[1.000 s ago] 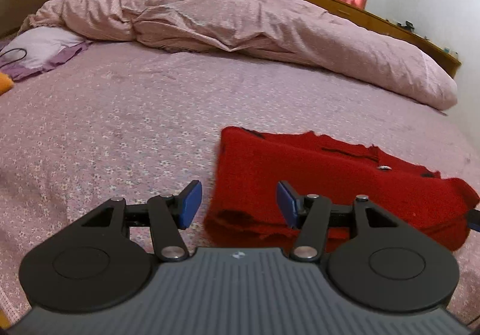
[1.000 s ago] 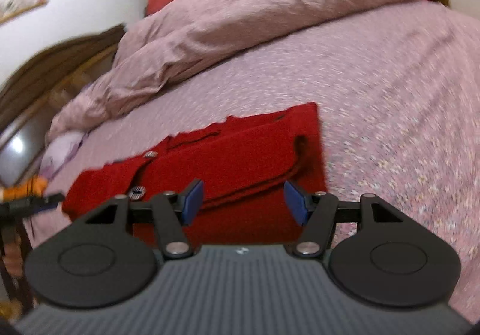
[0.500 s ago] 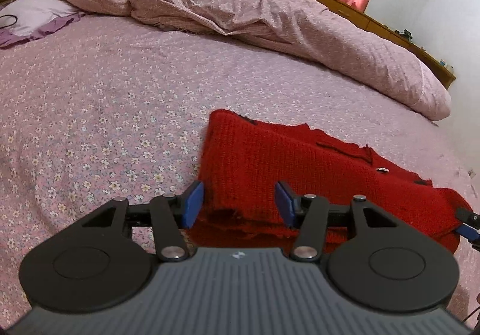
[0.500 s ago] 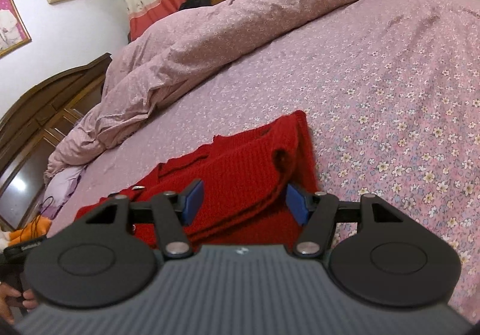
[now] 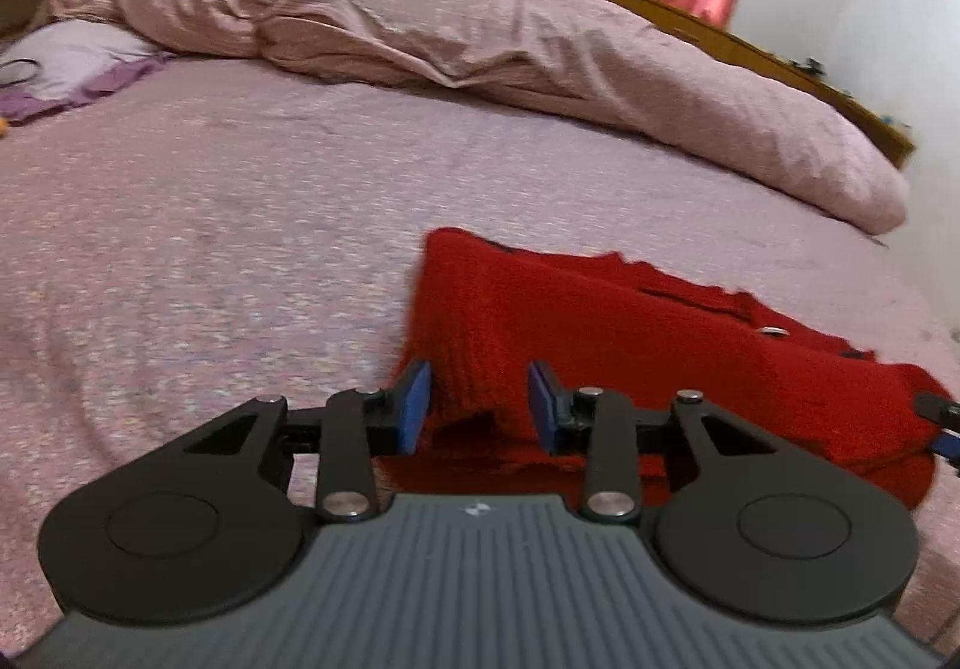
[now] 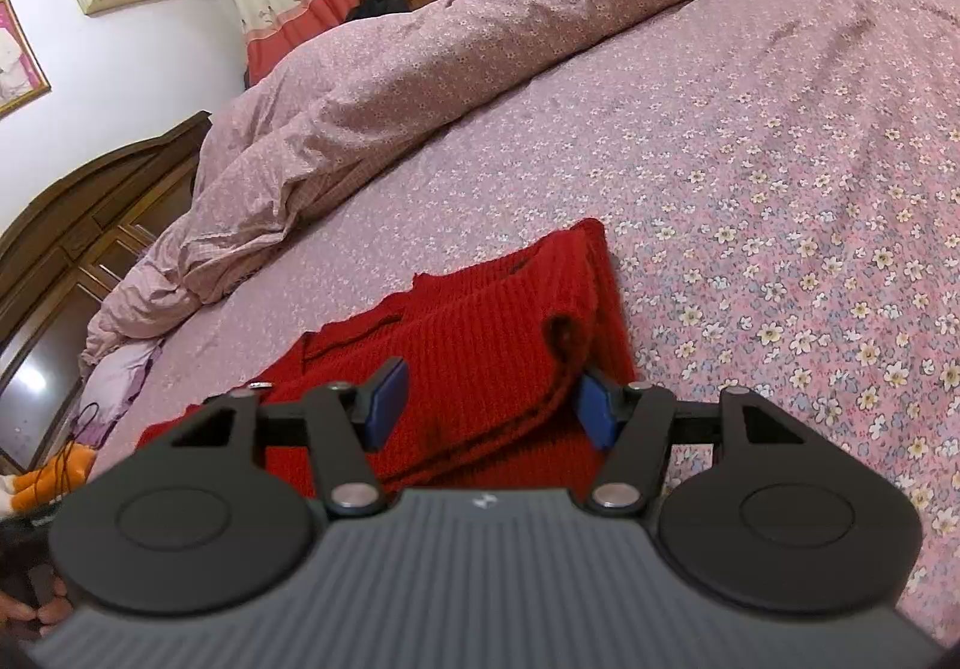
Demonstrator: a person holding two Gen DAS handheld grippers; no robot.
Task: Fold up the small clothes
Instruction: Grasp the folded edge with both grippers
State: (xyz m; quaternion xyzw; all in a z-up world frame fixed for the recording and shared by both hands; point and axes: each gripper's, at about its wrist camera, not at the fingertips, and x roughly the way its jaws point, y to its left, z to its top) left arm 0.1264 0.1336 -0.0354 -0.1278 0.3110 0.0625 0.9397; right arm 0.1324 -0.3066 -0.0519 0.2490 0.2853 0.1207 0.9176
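1. Task item: a red knitted garment [image 5: 630,345] lies on the flower-print bedsheet [image 5: 210,225], already doubled into a long band with layered edges. A metal snap or button [image 5: 773,332] shows on its upper layer.
2. Left gripper [image 5: 479,406]: jaws part open, blue pads [image 5: 414,405] set either side of a raised corner of the garment's near end. The fabric sits between the pads; whether they press on it cannot be determined.
3. Right gripper [image 6: 489,405]: jaws wide open, straddling the layered edge at the garment's [image 6: 480,345] opposite end. Nothing is held.
4. Step in hand, as judged: positioning both grippers at the two ends of the band ahead of a further fold.
5. Next move calls for: closing each gripper on all layers at its end, so that no layer slips free, then lifting both ends evenly.
6. Containers: none in view. A rumpled pink duvet [image 5: 480,27] lies well apart at the back of the bed.
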